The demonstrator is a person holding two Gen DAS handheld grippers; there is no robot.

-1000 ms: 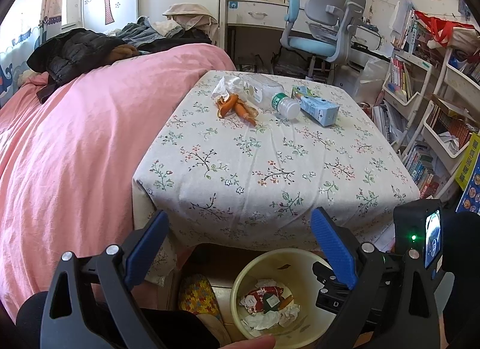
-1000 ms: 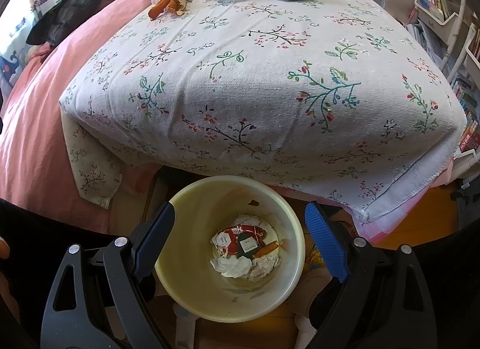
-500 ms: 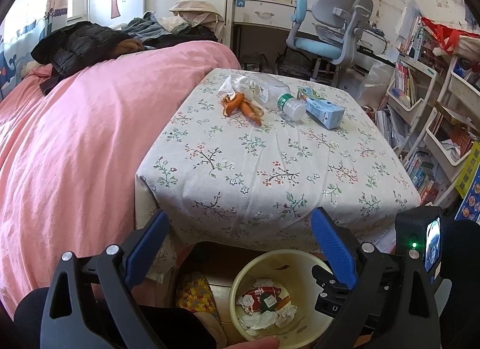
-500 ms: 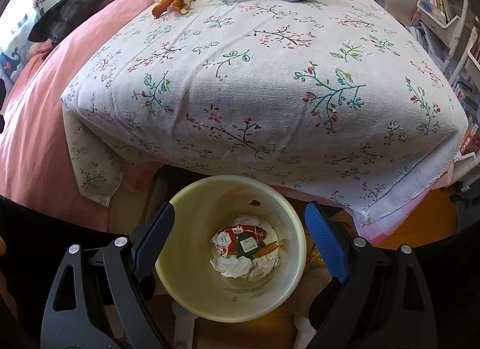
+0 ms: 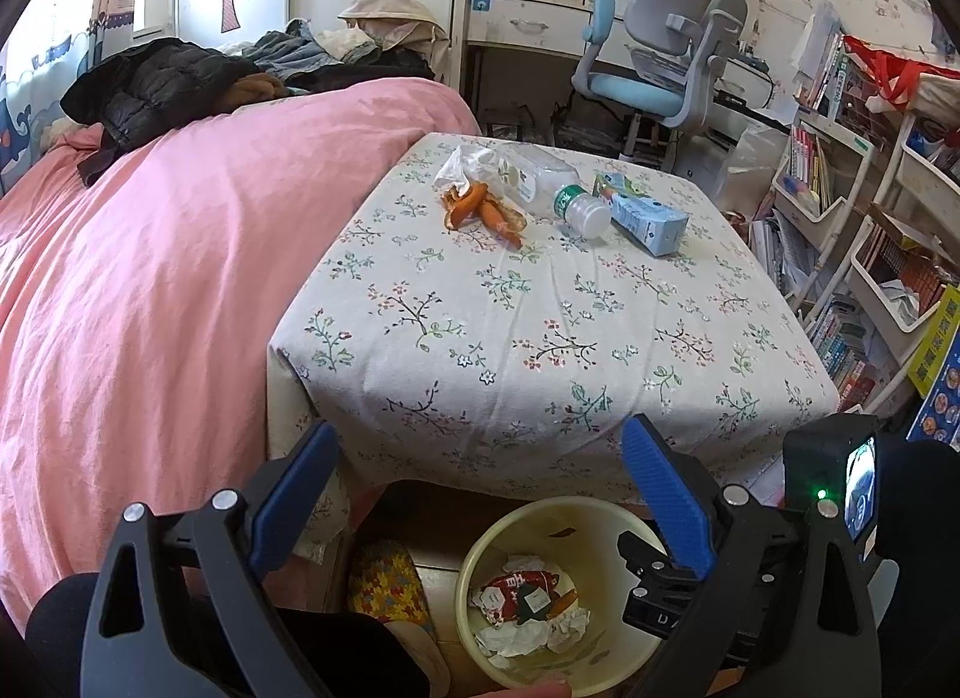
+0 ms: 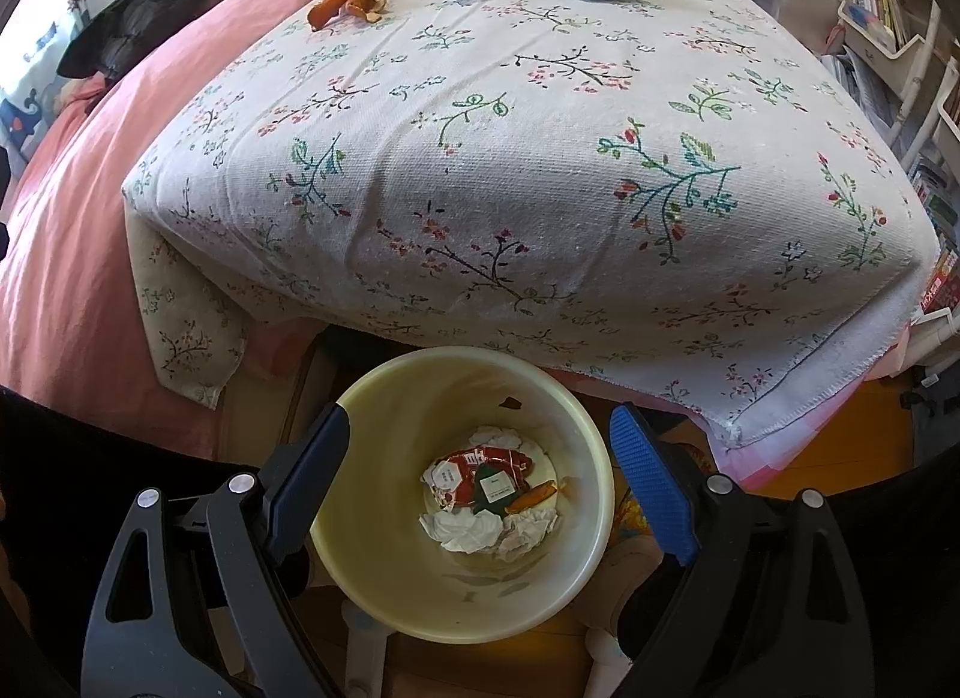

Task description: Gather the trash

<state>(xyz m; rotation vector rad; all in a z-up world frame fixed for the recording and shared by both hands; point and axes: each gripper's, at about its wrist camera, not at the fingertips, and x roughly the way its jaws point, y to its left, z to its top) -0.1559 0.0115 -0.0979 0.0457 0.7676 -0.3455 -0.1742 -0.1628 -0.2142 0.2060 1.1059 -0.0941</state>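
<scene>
Crumpled paper trash [image 6: 480,524], round cream plastic bin [image 6: 384,398], floral woven tablecloth [image 6: 540,158]

Pink bed [image 5: 150,290], desk chair [image 5: 654,56], bookshelves [image 5: 840,200].

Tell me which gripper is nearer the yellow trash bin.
Right. The right gripper hangs open directly over the yellow trash bin, fingers framing its mouth. The left gripper sits further back, beside the right one, the bin below.

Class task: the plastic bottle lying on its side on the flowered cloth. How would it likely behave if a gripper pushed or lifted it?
The bottle looks empty, so probably light. Lying on its side, it would likely roll. Its thin clear wall may dent under a squeeze.
</scene>
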